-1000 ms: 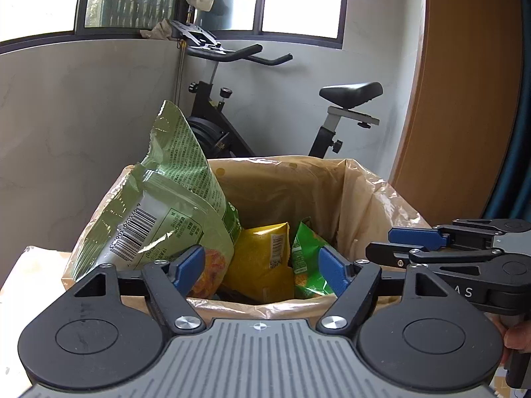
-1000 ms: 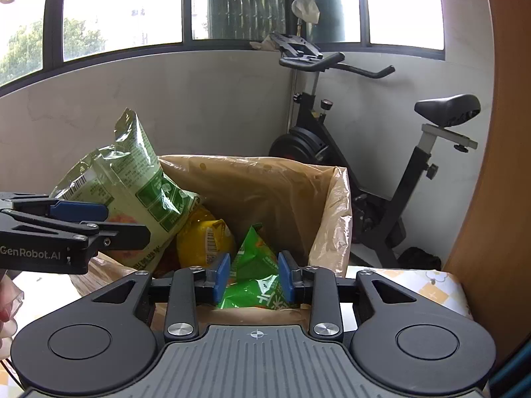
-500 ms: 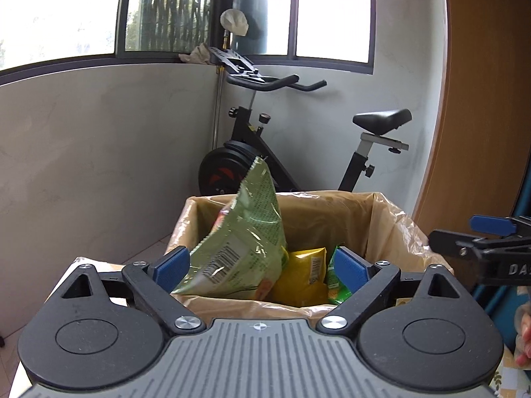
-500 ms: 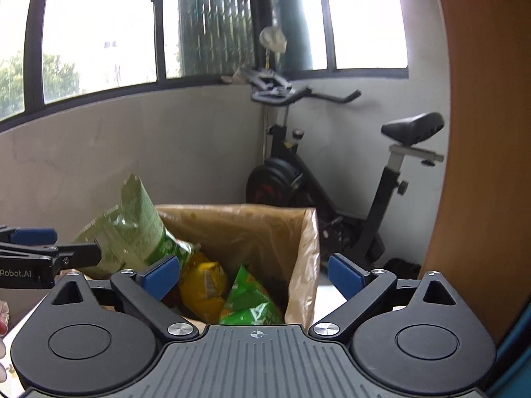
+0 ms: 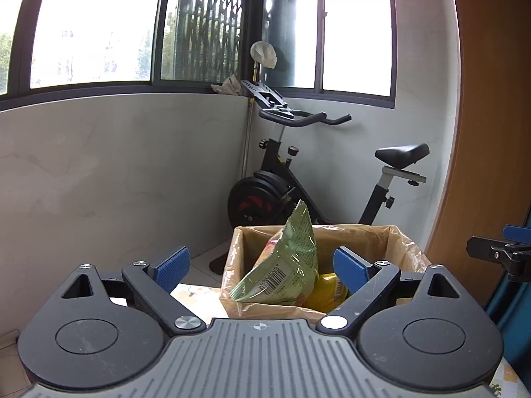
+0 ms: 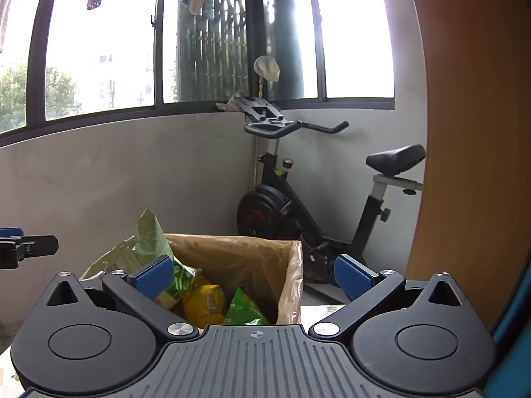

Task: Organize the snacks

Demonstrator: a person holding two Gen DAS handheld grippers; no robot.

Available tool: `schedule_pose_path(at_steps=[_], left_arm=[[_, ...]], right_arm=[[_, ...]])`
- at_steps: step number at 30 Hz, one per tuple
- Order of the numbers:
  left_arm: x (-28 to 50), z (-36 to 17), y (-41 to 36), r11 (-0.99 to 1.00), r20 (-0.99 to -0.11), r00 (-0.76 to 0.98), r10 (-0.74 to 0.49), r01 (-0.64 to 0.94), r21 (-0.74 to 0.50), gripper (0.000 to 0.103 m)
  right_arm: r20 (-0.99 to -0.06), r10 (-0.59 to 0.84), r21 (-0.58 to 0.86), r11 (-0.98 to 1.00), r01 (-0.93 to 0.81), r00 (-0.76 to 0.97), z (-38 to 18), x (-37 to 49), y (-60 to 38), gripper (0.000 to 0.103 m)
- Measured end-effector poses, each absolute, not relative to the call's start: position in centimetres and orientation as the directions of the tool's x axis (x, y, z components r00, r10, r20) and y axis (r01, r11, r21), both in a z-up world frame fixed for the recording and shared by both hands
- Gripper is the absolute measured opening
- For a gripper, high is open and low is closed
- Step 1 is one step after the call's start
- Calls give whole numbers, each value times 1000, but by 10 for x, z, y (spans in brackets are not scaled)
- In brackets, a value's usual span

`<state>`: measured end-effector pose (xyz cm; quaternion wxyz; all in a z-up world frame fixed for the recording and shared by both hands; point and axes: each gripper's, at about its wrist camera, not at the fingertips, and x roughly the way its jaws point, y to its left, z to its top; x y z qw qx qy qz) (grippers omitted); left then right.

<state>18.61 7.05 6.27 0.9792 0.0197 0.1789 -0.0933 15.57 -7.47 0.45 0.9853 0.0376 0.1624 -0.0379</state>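
Looks mostly done to me: the big green chip bag point(image 5: 285, 265), a yellow bag point(image 6: 204, 301) and a small green bag point(image 6: 244, 308) sit in the lined box point(image 5: 391, 242), left gripper point(image 5: 262, 265) wide and empty, right gripper point(image 6: 254, 273) opening with nothing between its jaws, no other snacks in sight.

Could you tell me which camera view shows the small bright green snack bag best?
The right wrist view: the small green bag lies in plain sight in the box, beside the yellow bag. In the left wrist view it cannot be made out; the gripper finger covers that spot.
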Motion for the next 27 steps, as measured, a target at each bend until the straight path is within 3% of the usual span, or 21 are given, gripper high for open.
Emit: schedule_pose_path(at_steps=[27], left_arm=[[173, 67, 83, 984, -338, 925, -175, 177, -25, 95]], right_arm=[[-334, -53, 50, 996, 74, 941, 4, 157, -68, 103]])
